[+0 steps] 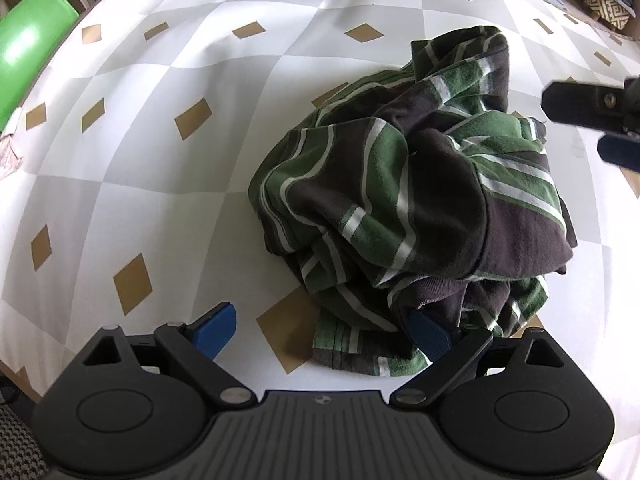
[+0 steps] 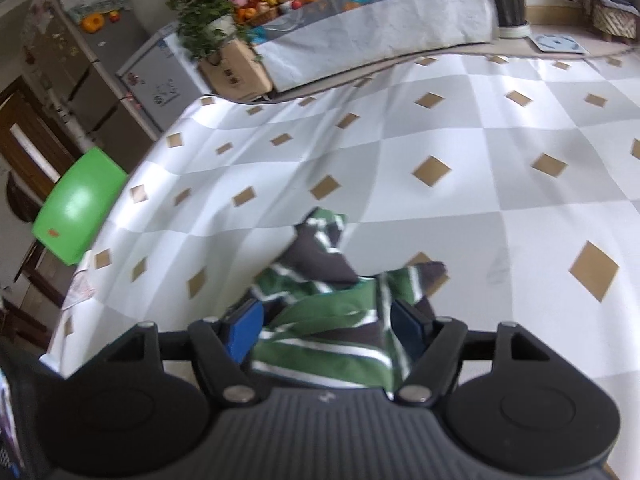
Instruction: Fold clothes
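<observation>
Checkered bedsheet [image 1: 160,80] | striped shirt [image 1: 400,200] crumpled | left tool [image 1: 324,332] agape | right tool [image 2: 326,330] agape, straddling shirt

I see the crumpled shirt [image 1: 404,200] lying on the table [image 1: 160,160], toward its right side in the left wrist view. My left gripper [image 1: 324,332] sits at its near edge, my right gripper [image 2: 328,332] over its right part. A stool [image 2: 80,208] stands beyond the table's left edge.

No text legible; printing on the cardboard box [image 2: 236,70] and the stickers on the white cabinet [image 2: 160,80] too blurred to read.
</observation>
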Tool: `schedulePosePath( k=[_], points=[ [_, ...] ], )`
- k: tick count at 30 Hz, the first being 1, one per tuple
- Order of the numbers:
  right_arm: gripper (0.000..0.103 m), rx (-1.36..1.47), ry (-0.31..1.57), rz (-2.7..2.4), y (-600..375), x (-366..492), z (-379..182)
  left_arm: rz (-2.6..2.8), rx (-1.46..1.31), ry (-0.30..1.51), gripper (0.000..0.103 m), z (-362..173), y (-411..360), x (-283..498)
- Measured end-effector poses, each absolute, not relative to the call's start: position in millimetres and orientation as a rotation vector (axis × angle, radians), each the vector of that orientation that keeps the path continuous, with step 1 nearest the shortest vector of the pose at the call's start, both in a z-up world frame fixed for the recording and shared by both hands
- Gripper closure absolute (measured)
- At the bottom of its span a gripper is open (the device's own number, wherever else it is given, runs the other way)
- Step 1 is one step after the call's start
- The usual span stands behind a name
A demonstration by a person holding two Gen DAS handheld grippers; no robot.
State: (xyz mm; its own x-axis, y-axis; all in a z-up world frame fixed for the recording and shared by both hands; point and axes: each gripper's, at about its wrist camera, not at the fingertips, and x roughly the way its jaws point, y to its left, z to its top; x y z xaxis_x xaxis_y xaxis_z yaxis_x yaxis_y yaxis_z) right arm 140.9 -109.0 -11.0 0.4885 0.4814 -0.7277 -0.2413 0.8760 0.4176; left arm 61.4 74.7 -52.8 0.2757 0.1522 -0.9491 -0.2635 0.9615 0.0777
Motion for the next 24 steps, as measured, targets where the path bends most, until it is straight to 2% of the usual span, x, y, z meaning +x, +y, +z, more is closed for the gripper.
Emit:
schedulePosePath(
  k=[14, 24],
  points=[
    [0.031, 0.340, 1.012, 0.345, -115, 162, -44, 0.282, -0.133, 1.279, 0.009, -65, 78, 70],
    [0.026, 0.282, 0.998, 0.336, -91, 167, -61, 0.272, -0.160, 1.291, 0.007, -73, 81, 74]
  ],
)
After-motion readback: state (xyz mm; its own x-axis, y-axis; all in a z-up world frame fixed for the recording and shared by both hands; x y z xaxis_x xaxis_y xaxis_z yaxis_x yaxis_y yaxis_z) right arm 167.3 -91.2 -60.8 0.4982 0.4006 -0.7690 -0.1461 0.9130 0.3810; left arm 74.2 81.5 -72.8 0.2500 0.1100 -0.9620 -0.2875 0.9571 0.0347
